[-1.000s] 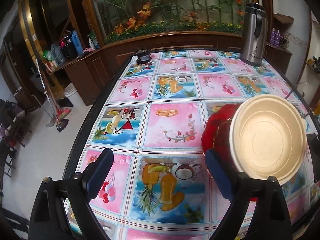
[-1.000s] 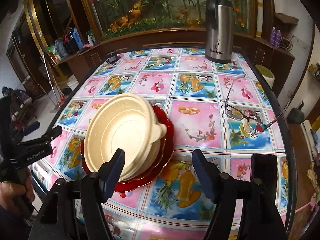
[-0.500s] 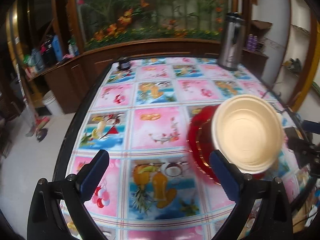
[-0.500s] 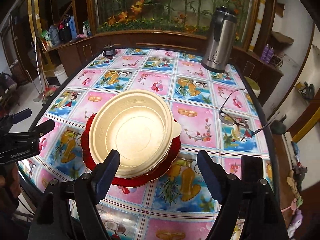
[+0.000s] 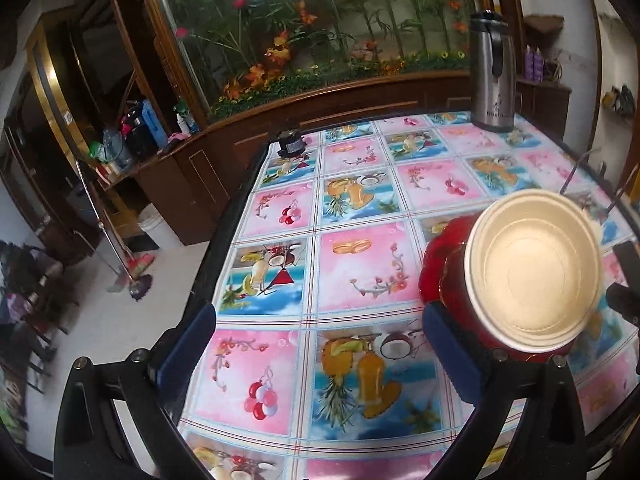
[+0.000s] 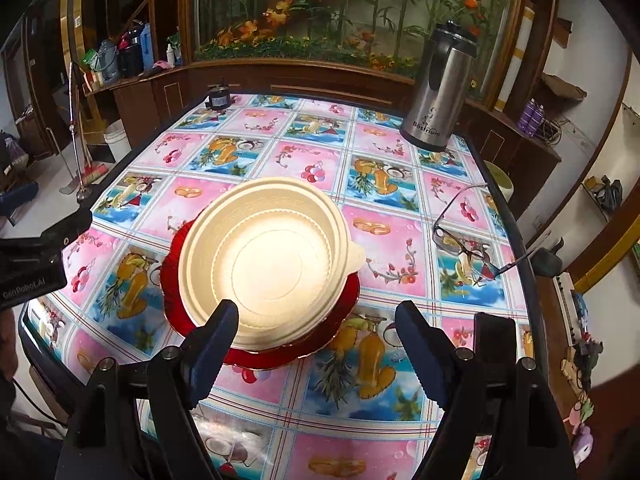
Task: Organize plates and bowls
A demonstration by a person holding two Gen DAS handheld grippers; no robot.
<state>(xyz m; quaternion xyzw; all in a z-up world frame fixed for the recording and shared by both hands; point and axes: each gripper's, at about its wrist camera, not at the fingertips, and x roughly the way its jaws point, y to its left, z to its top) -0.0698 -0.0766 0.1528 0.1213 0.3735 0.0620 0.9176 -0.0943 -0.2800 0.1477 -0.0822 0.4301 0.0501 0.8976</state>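
A cream bowl [image 6: 264,260] sits on top of a stack of red plates [image 6: 336,324] in the middle of the table. My right gripper [image 6: 318,312] hovers open just in front of the stack. Its left fingertip [image 6: 224,320] overlaps the bowl's near rim in the view, and nothing is between the jaws. In the left wrist view the bowl [image 5: 532,276] and red plates [image 5: 440,268] lie to the right. My left gripper [image 5: 318,320] stands wide open over bare tablecloth, with its right finger [image 5: 440,332] close beside the plates. The left gripper's black body [image 6: 36,256] shows at the left edge of the right wrist view.
A steel thermos jug [image 6: 440,88] stands at the table's far right. Eyeglasses [image 6: 468,240] lie right of the stack, near the table's black edge [image 6: 524,240]. A small black object [image 6: 218,98] sits at the far left corner. A mop [image 5: 120,256] leans on the floor beyond the left edge.
Both grippers' jaws have spread wider. The right gripper has shifted, so the stack now sits nearer the middle of its view. The bowl and plates have not moved.
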